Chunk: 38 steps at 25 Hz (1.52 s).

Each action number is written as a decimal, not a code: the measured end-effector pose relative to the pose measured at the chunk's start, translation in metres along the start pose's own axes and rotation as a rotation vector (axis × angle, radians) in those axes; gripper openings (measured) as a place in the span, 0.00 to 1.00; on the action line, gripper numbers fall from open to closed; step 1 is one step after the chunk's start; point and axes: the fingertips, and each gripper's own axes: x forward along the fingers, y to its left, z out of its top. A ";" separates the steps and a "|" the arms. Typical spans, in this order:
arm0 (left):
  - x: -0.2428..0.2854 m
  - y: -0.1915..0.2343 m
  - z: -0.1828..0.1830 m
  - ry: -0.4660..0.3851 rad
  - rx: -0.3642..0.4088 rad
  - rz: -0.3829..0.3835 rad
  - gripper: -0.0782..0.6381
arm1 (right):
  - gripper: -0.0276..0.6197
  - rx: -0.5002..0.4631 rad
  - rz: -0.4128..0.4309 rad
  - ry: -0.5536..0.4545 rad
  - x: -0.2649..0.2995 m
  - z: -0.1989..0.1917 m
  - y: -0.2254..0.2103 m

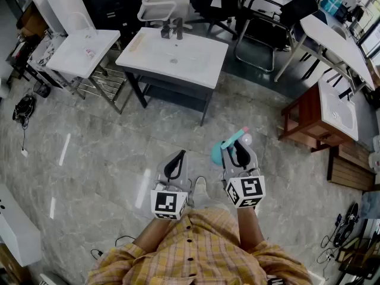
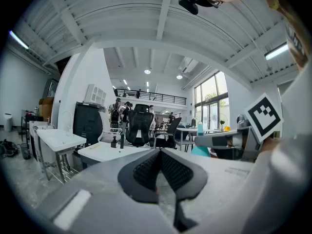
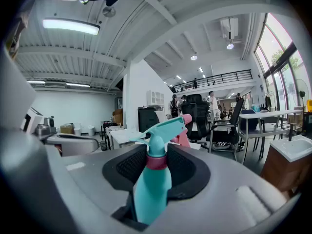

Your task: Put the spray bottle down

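A teal spray bottle point(image 1: 218, 153) with a pink nozzle stands upright between the jaws of my right gripper point(image 1: 238, 148), which is shut on it, over the grey floor in front of me. In the right gripper view the bottle point(image 3: 152, 182) fills the gap between the black pads, its trigger head pointing forward and right. My left gripper point(image 1: 177, 157) is held level beside it, to the left. Its pads point(image 2: 146, 169) meet at the tip with nothing between them. A white table point(image 1: 184, 61) stands ahead of both grippers.
A smaller white table point(image 1: 74, 55) stands at the far left above a wire rack. Office chairs point(image 1: 160, 5) stand behind the tables. A wooden stand with a white basin point(image 1: 335, 108) is at the right. Cables lie on the floor at the left.
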 end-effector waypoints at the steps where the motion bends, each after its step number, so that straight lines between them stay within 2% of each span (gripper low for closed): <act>1: 0.006 -0.002 0.001 -0.002 0.006 -0.003 0.11 | 0.25 0.000 0.006 -0.001 0.002 0.001 -0.004; 21: 0.113 -0.025 0.013 0.032 0.055 0.063 0.11 | 0.25 0.024 0.126 -0.041 0.067 0.020 -0.098; 30: 0.153 -0.036 0.011 0.051 0.059 0.026 0.11 | 0.25 0.023 0.145 -0.030 0.085 0.019 -0.113; 38: 0.220 -0.012 0.013 0.050 0.039 -0.005 0.11 | 0.25 0.042 0.154 -0.007 0.144 0.021 -0.139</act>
